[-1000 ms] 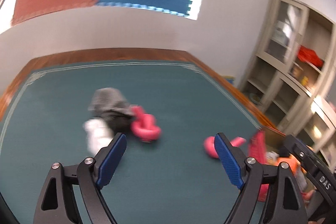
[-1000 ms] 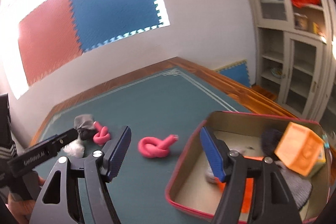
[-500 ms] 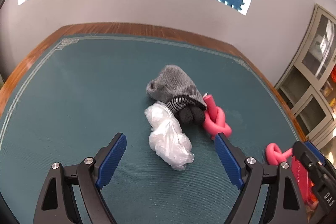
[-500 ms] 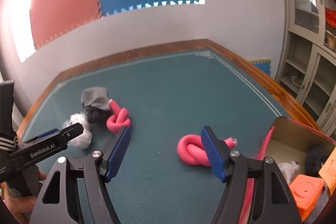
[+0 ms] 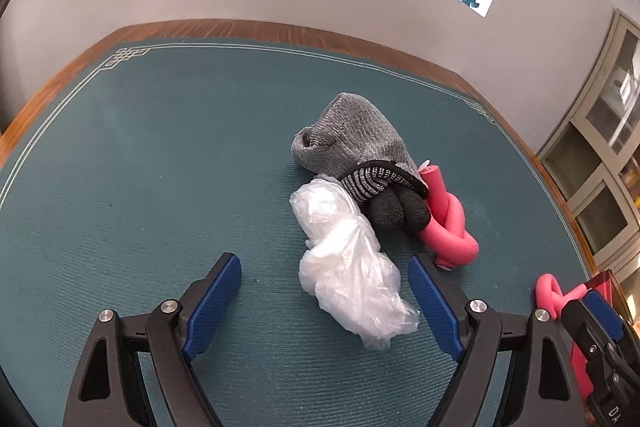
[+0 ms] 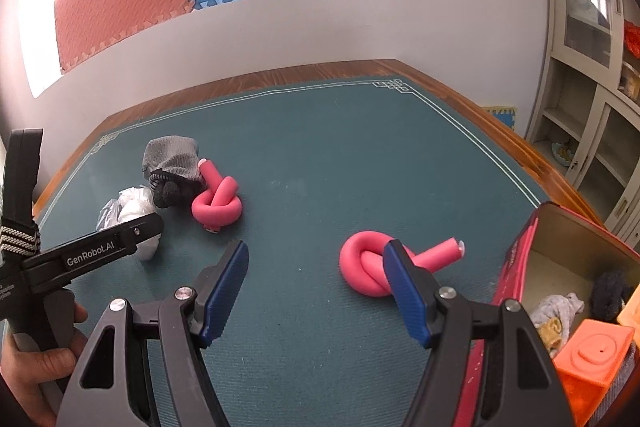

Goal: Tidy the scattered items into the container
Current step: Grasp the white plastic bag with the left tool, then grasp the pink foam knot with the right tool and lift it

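Now we have swung both tools away from the container [image 6: 520,267] and back toward the loose things on the green surface [image 5: 160,155]. A second ago the right tool hung over the open box, with an orange block and a dark item below it; that box now sits at the right edge of the right wrist view, already holding the orange block [image 6: 596,359], a pale cloth and a dark fuzzy ball. We judge a drop-off is done and the next pickups are being lined up.

The left tool [image 5: 324,307] has closed in on the pile: it stands wide open, gripping nothing, with the crumpled clear plastic bag [image 5: 352,275] lying between its blue pads, nearer the right-hand one, no contact that we can see. Just beyond the bag lie the grey knitted cloth [image 5: 352,139] and a dark striped glove [image 5: 384,195] resting against it, and the first knotted pink foam tube [image 5: 448,227] touches the glove's far side.

The right tool [image 6: 316,291] is likewise spread wide and empty. The second knotted pink tube [image 6: 368,267] lies just ahead, partly hidden behind the right pad, near the container's red wall. Four or five items remain outside, so the tidying looks roughly half done.
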Available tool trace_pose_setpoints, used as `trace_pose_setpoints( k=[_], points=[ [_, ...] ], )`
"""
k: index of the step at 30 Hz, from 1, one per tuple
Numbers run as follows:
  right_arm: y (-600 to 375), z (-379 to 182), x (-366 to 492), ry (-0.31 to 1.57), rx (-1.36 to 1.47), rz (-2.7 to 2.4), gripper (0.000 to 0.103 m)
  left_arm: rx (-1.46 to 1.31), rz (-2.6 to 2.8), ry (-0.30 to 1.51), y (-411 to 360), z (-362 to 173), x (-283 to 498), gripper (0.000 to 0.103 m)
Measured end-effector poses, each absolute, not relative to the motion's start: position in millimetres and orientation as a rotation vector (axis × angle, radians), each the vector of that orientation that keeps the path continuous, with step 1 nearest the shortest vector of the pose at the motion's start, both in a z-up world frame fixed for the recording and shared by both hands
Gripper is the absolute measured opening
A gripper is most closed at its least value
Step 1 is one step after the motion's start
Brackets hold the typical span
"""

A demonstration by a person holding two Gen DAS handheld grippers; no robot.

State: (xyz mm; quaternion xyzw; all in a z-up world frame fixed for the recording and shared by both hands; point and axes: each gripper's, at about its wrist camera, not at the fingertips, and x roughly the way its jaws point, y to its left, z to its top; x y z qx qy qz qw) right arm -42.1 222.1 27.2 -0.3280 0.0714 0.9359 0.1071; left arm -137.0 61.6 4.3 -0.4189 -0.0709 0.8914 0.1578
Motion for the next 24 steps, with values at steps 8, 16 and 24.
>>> trace_pose_setpoints(
  k=[8,16,24],
  points=[
    [225,26,-40,0.202,-0.95,2.738,0.073,-1.147,2.595,-0.258,49,18,-127,0.041],
    [216,16,-48,0.073,-0.982,2.679,0.073,-1.062,2.633,-0.312,36,42,-110,0.041],
    [226,6,-63,0.066,-1.082,2.586,0.076,-1.081,2.612,-0.305,37,34,-117,0.041]
  ],
)
